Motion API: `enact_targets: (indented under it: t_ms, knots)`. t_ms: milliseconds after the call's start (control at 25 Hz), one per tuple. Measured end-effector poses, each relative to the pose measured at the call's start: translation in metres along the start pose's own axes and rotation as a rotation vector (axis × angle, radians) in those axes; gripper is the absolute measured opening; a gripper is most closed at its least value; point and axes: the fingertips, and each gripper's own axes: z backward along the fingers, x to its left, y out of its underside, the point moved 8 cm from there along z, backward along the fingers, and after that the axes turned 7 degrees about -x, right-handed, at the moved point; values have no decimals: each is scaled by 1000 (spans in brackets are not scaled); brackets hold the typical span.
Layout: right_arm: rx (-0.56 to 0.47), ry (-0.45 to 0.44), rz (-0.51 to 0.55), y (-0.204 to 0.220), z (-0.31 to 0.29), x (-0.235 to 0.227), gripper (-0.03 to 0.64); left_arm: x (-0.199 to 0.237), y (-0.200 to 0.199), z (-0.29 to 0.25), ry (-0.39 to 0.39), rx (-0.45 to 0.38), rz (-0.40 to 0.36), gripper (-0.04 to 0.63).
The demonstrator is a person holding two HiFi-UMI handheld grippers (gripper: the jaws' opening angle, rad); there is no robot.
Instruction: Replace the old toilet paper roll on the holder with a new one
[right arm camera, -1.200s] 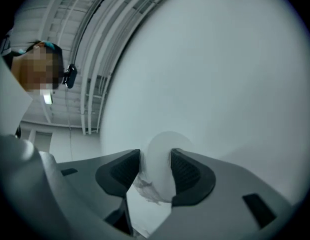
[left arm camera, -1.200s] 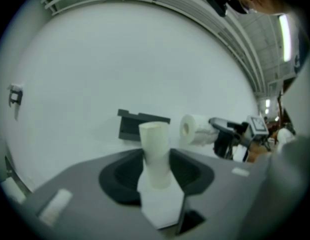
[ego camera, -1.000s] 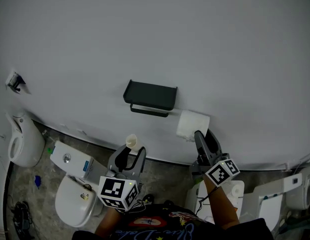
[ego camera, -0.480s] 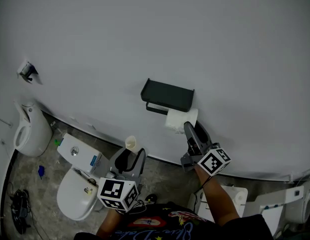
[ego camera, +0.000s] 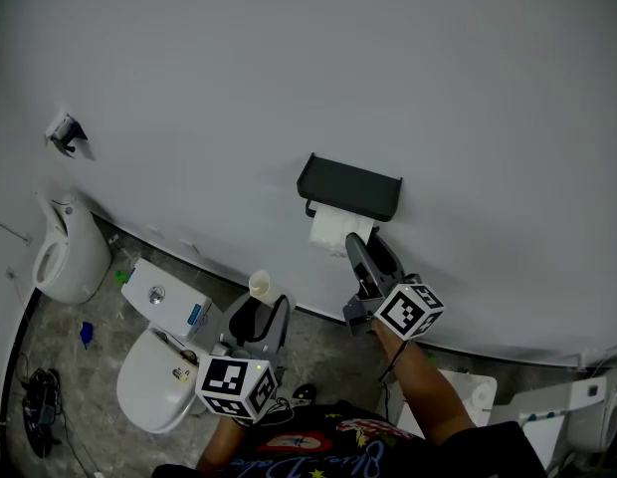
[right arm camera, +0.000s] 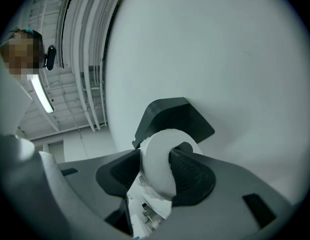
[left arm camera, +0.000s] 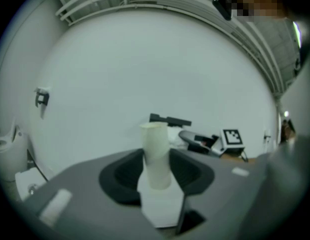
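Currently my right gripper (ego camera: 360, 255) clamps the new roll (ego camera: 330, 229) just under the holder (ego camera: 350, 185) — I'd square its core up before threading. Left gripper (ego camera: 257, 307) pinches the empty tube (ego camera: 260, 285), well clear.

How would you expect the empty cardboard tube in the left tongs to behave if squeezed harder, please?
The cardboard tube looks hollow and thin-walled, so it is probably light and would likely crush. The left tongs grip only its lower part, so it might pivot. Being round, it would probably roll if dropped.
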Motion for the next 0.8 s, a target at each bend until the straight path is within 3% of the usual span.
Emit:
enact_targets:
  t_ms: [200,440,640,680,720,800]
  knots:
    - [50,-36,47,0,2,-2,196,-1,1,0,14,6,8,170]
    - [55,14,70,-8,21,-3,198,-8,5,-7,49,23,12,170]
    - [125,24,252,-15,54,11,196,-19,11,-13,83,48,5,170]
    - [143,28,301,-16,60,15,175,-22,11,-15,93,49,2,170]
    - [154,31,347,-16,65,19,71,-24,10,-18,102,49,-3,170]
    - [175,29,423,-16,73,26,15,-29,10,-22,119,51,-16,170]
